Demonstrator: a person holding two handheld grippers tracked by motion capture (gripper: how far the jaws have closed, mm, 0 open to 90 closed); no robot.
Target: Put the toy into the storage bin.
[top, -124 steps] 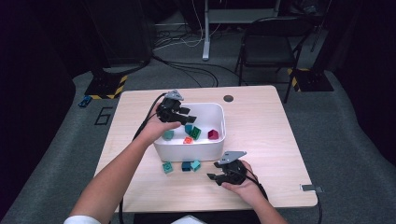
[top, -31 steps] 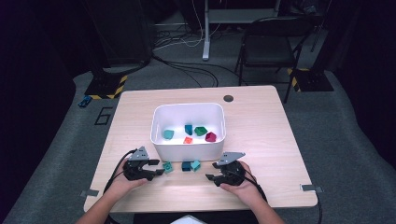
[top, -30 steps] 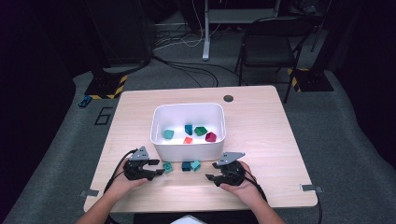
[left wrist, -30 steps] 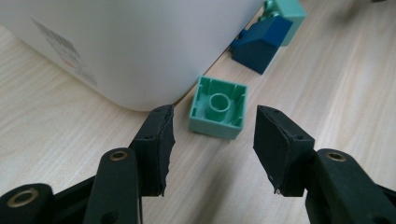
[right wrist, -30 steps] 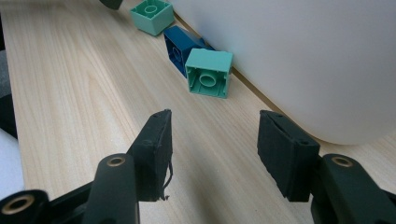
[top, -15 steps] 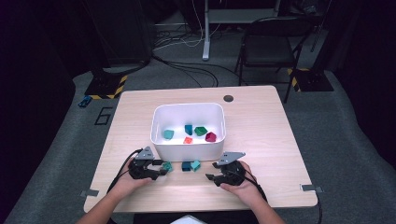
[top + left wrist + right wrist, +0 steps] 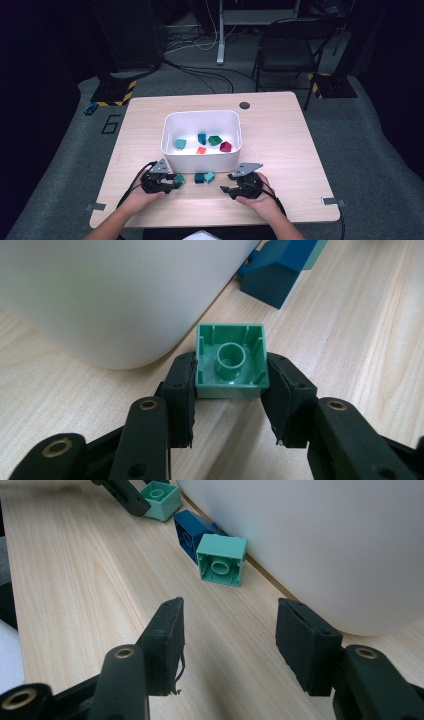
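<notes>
In the high view, the left tongs (image 7: 172, 183) have been brought from the white bin (image 7: 201, 155) down to the tabletop (image 7: 280, 140), so the next pick is judged begun. The right tongs (image 7: 226, 189) are held released, nothing between them. In the left gripper view, the jaws have just been closing and are clenched on the green brick (image 7: 231, 360). In the right gripper view, a blue brick (image 7: 192, 530) and another green brick (image 7: 222, 560) are seen ahead.

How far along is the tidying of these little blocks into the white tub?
Five blocks already lie in the white tub. The left gripper has just closed on a green block on the table. A blue block and a teal block still wait outside; the right gripper is open.
</notes>
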